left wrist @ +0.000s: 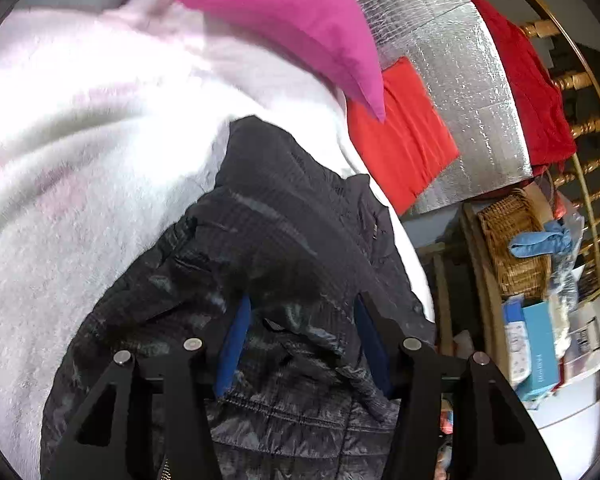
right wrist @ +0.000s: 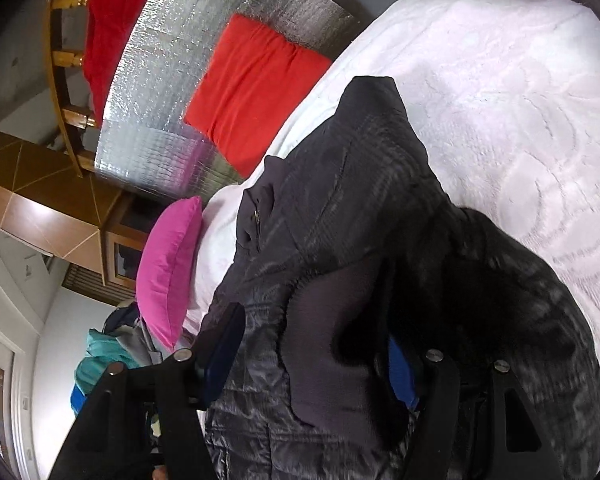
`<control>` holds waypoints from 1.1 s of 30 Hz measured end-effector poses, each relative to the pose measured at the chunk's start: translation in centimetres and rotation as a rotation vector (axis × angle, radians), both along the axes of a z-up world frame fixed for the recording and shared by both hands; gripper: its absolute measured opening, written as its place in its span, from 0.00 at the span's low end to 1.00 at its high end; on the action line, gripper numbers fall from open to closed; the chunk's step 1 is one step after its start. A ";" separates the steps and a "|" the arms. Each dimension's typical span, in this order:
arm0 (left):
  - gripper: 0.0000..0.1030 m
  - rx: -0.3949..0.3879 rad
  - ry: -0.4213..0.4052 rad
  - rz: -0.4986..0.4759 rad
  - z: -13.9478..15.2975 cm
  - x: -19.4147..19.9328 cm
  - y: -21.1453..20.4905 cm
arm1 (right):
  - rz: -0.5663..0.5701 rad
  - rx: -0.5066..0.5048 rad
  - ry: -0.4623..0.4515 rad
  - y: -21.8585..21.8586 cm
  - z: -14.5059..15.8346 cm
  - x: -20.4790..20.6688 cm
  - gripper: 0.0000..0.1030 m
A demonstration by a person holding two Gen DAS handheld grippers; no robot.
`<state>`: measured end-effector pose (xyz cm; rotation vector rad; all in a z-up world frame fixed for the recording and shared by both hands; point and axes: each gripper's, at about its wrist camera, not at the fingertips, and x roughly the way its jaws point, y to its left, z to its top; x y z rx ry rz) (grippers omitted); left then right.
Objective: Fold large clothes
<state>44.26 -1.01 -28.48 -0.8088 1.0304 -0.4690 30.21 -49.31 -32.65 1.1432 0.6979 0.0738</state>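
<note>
A black quilted jacket (left wrist: 268,232) lies on a white fuzzy blanket (left wrist: 80,160) on the bed. My left gripper (left wrist: 304,320) is open, its blue-padded fingers (left wrist: 236,340) spread over the jacket's near part, with fabric between them. In the right wrist view the same jacket (right wrist: 360,184) stretches away over the blanket (right wrist: 500,100). My right gripper (right wrist: 312,344) is open, its fingers (right wrist: 220,356) astride a raised fold of the jacket with a dark lining.
A pink pillow (left wrist: 292,20) and a red cushion (left wrist: 400,128) lie at the bed's head against a silver foil panel (left wrist: 460,80). A wicker basket (left wrist: 512,248) and boxes (left wrist: 540,348) stand beside the bed. A clothes pile (right wrist: 100,352) lies beyond the pink pillow (right wrist: 168,264).
</note>
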 end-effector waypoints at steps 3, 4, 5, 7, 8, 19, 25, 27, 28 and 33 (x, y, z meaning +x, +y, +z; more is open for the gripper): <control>0.52 -0.091 0.027 -0.012 -1.1 0.6 0.8 | 0.005 -0.073 0.031 1.0 0.8 -0.4 0.51; 0.52 -0.107 0.035 -0.009 -1.4 0.7 1.0 | 0.004 -0.099 0.041 1.4 1.0 -0.5 0.43; 0.51 -0.127 0.044 -0.008 -1.7 0.9 1.1 | 0.000 -0.124 0.049 1.8 1.3 -0.6 0.38; 0.49 -0.170 0.047 -0.020 -2.1 1.2 1.1 | -0.005 -0.182 0.068 2.7 1.6 -0.7 0.34; 0.46 -0.180 0.048 -0.026 -2.1 1.2 1.2 | -0.009 -0.215 0.083 3.2 1.8 -0.7 0.25; 0.46 -0.255 0.098 -0.023 -3.1 1.9 1.5 | -0.079 -0.491 0.012 5.1 7.3 -0.7 0.16; 0.52 -0.214 0.061 -0.025 -2.5 2.2 0.3 | -0.170 -0.557 -0.051 2.2 9.1 0.5 0.12; 0.51 -0.162 0.055 -0.028 -2.7 2.3 -0.3 | -0.158 -0.528 -0.033 1.0 7.9 1.6 0.12; 0.48 -0.138 0.061 -0.032 -2.8 2.4 -0.6 | -0.139 -0.510 -0.015 0.6 7.3 2.0 0.12; 0.36 -0.113 0.095 -0.023 -4.1 2.9 -1.0 | -0.066 -0.199 0.082 -2.5 2.6 2.2 0.16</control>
